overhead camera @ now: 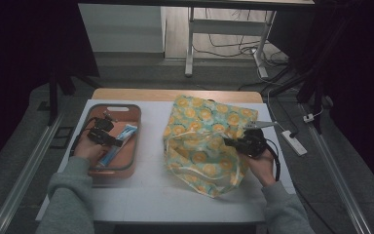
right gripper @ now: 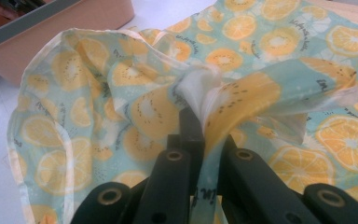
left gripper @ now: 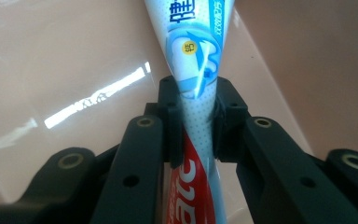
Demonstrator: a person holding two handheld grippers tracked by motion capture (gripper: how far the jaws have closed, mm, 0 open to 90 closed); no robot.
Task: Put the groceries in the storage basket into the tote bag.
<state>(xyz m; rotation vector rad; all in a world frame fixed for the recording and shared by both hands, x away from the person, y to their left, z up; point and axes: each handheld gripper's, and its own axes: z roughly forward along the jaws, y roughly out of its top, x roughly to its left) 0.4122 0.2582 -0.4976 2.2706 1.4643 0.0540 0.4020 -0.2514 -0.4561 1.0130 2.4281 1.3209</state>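
Note:
A toothpaste tube (left gripper: 196,56), white and blue with a red end, lies in a pink tray (overhead camera: 129,163) at the table's left. My left gripper (left gripper: 196,126) has its pads pressed on the tube's narrow waist inside the tray; in the high view the left gripper (overhead camera: 108,137) sits over the tube (overhead camera: 122,136). At the right lies a teal cloth bag (overhead camera: 199,141) printed with orange slices. My right gripper (overhead camera: 233,143) is shut on a bunched fold of the bag's rim (right gripper: 214,98), the right gripper (right gripper: 205,135) holding the mouth up.
The tray's grey rim (right gripper: 32,23) shows behind the bag. A white mat (overhead camera: 151,190) covers the table, with the wooden edge (overhead camera: 175,94) at the back. A power strip (overhead camera: 294,142) lies on the floor at the right.

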